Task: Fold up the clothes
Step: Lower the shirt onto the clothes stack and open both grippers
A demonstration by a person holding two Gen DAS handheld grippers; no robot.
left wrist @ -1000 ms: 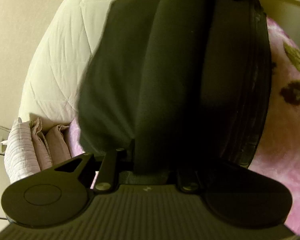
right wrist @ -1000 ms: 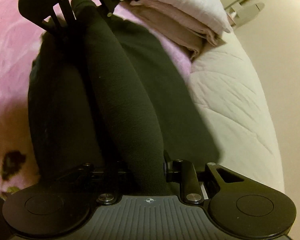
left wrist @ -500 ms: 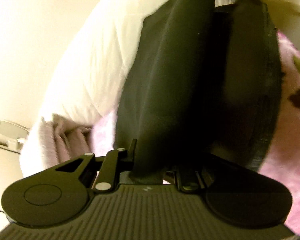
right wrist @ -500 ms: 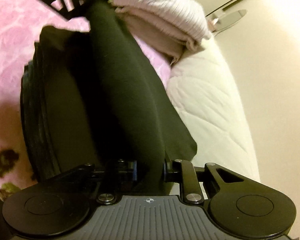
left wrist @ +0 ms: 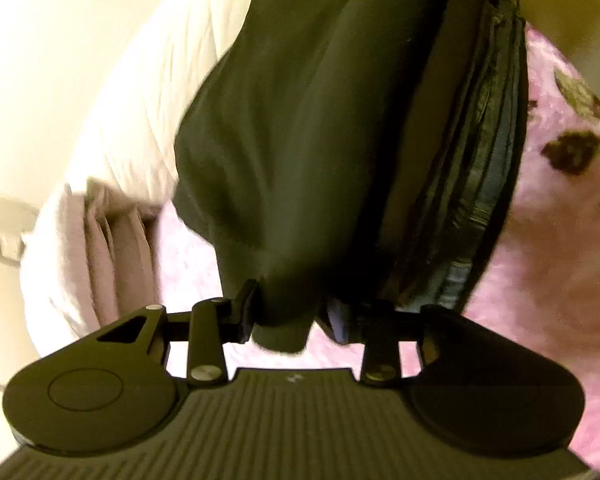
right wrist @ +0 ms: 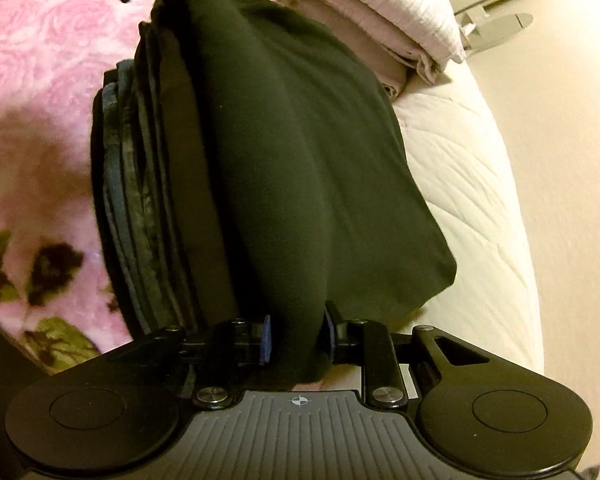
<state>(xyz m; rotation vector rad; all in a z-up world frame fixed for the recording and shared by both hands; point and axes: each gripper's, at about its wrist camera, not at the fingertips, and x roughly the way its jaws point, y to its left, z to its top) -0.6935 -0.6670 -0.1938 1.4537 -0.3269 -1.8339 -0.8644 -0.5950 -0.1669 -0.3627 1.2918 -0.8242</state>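
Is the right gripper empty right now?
No, the right gripper is pinching a bunched edge of the dark garment between its blue-padded fingers.

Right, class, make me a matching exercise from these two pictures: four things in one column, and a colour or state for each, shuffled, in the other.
Things:
1. garment
2. blanket
3. quilt
4. folded sheets

Descriptions:
A. pink with flowers
B. pale, stacked near the bed's corner
C. dark, gripped at both ends
D. white, stitched

Pairs: 1-C, 2-A, 3-D, 4-B
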